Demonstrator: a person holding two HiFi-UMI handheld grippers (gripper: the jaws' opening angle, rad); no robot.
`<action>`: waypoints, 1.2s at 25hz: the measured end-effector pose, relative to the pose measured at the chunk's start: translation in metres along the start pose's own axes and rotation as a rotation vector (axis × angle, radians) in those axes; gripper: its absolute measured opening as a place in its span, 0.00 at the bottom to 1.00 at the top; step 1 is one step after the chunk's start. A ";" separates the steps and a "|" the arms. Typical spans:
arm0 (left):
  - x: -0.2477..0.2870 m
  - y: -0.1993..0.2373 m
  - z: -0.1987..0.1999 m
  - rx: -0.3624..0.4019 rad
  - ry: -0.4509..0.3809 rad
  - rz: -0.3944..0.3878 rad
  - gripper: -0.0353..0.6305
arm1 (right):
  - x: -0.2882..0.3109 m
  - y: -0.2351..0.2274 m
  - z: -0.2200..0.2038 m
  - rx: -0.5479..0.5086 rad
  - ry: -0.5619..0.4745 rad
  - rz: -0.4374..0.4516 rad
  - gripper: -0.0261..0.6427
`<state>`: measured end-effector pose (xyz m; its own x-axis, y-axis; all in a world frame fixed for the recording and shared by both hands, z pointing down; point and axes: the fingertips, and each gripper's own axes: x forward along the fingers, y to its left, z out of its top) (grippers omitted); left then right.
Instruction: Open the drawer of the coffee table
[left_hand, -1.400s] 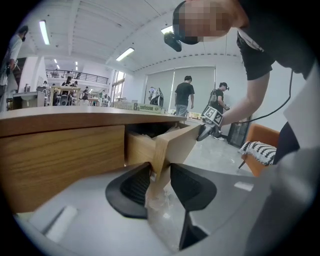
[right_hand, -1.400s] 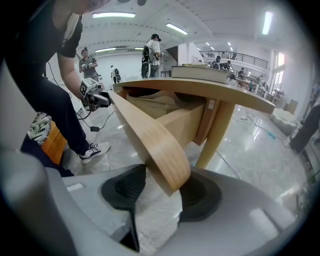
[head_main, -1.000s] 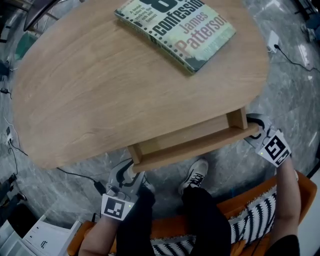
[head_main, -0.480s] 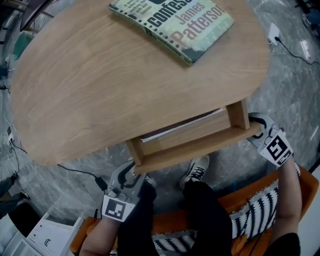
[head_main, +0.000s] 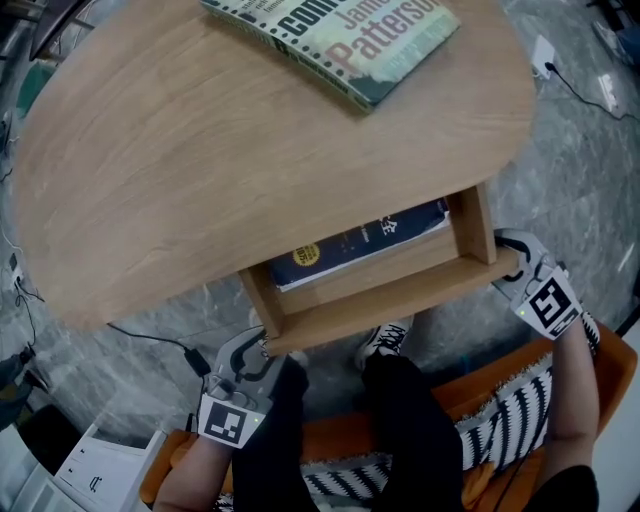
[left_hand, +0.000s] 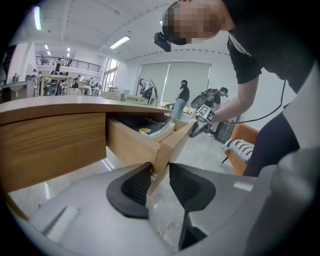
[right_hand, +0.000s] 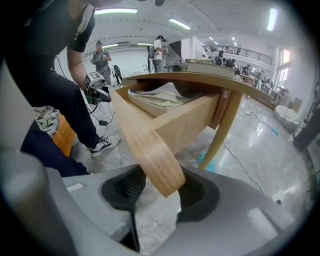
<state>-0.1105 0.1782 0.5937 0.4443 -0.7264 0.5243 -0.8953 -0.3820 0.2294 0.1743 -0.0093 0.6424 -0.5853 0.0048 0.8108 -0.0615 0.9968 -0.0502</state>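
Fingers (left_hand: 135, 185) of left gripper (left_hand: 161, 176), just closing, and right gripper (right_hand: 161, 189) clamp the drawer front (head_main: 400, 305).

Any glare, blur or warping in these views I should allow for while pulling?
Head view: sharp and evenly lit, though the drawer interior sits in the tabletop's shadow. Left gripper view: fisheye bend, dark corners, bright ceiling lights. Right gripper view: same bend, the drawer looms large, the floor shows sheen.
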 end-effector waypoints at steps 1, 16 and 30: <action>0.000 0.000 0.002 -0.004 -0.010 0.004 0.23 | 0.000 0.000 0.001 0.002 -0.006 -0.004 0.31; 0.001 -0.024 -0.035 0.176 0.084 -0.134 0.24 | 0.013 0.025 -0.032 -0.054 0.101 0.009 0.30; -0.060 -0.005 0.036 0.139 0.061 -0.028 0.06 | -0.102 0.037 -0.023 0.609 -0.094 -0.257 0.04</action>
<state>-0.1311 0.2029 0.5312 0.4620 -0.6803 0.5690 -0.8675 -0.4799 0.1307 0.2501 0.0292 0.5711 -0.5573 -0.2613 0.7881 -0.6380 0.7422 -0.2051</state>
